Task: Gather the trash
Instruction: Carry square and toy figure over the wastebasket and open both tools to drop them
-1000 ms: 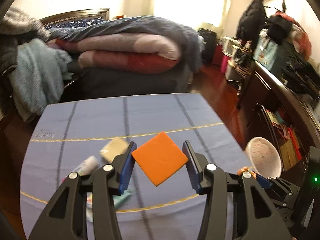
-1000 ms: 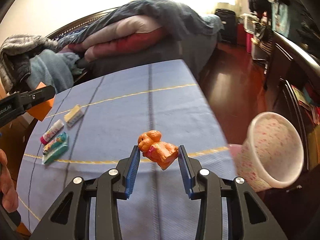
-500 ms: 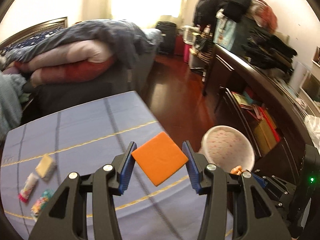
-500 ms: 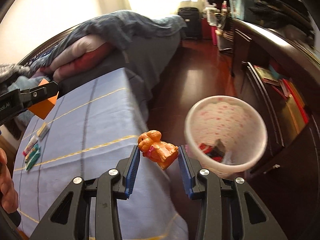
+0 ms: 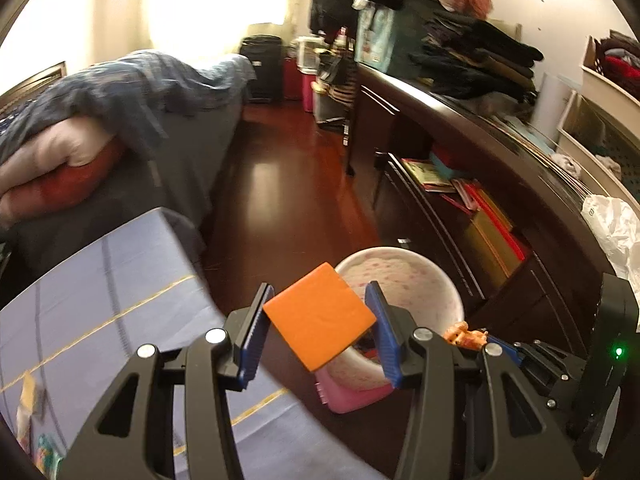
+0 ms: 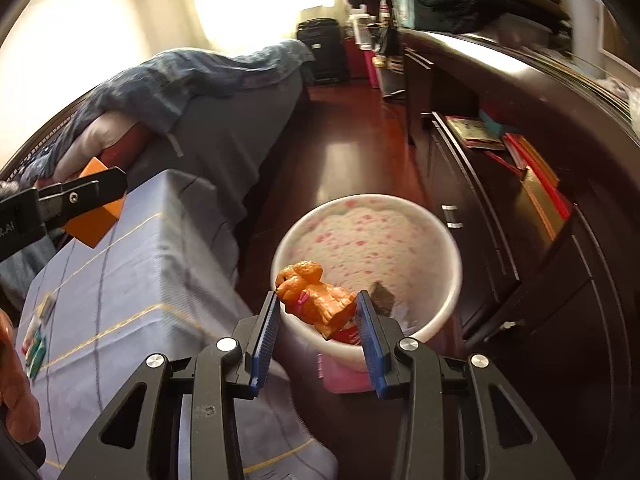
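While both hands are swinging off the table [image 6: 132, 280] toward the bin [image 6: 448, 256], views are changing fast: a sec ago the blue cloth filled them, now the bin is sitting right ahead.

Item 1, left gripper [image 5: 318, 330]: clenched on orange square [image 5: 320, 316], hanging just short of bin's near rim, table side.

Item 2, right gripper [image 6: 318, 314]: clenched on orange toy dog [image 6: 316, 298], hanging over bin's near rim.

Item 3, bin: on floor beside table corner, scraps already inside.

Item 4, wrappers [image 6: 38, 336]: lying on table, well apart from bin.

Meaning, prob.: carry nearly done, drops coming next.
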A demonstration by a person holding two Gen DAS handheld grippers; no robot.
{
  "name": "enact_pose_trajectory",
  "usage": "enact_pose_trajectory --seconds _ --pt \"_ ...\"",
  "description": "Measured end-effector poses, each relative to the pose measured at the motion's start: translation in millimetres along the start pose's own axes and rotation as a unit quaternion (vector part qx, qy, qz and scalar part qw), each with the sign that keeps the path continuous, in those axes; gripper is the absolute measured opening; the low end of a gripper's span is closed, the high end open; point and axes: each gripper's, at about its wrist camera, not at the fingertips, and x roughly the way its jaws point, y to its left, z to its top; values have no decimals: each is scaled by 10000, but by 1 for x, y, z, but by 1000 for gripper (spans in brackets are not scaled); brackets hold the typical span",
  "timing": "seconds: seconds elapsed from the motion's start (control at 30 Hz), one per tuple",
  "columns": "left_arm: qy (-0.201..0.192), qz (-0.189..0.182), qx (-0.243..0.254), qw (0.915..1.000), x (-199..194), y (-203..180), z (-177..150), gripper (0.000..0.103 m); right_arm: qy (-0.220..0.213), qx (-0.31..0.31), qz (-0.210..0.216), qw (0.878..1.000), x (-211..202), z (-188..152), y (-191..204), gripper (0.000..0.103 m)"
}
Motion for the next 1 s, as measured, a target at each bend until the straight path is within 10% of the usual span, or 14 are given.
enact_pose_trajectory --seconds 0.67,0.83,1.0 --pt "550 -823 429 9942 107 -62 35 49 27 415 -583 9974 52 15 -51 39" --pt "530 -1000 239 9933 117 -56 45 78 -81 376 -678 9970 65 19 -50 44" --pt "356 -1084 70 9934 106 -46 54 85 -115 392 -703 9967 65 17 -49 53"
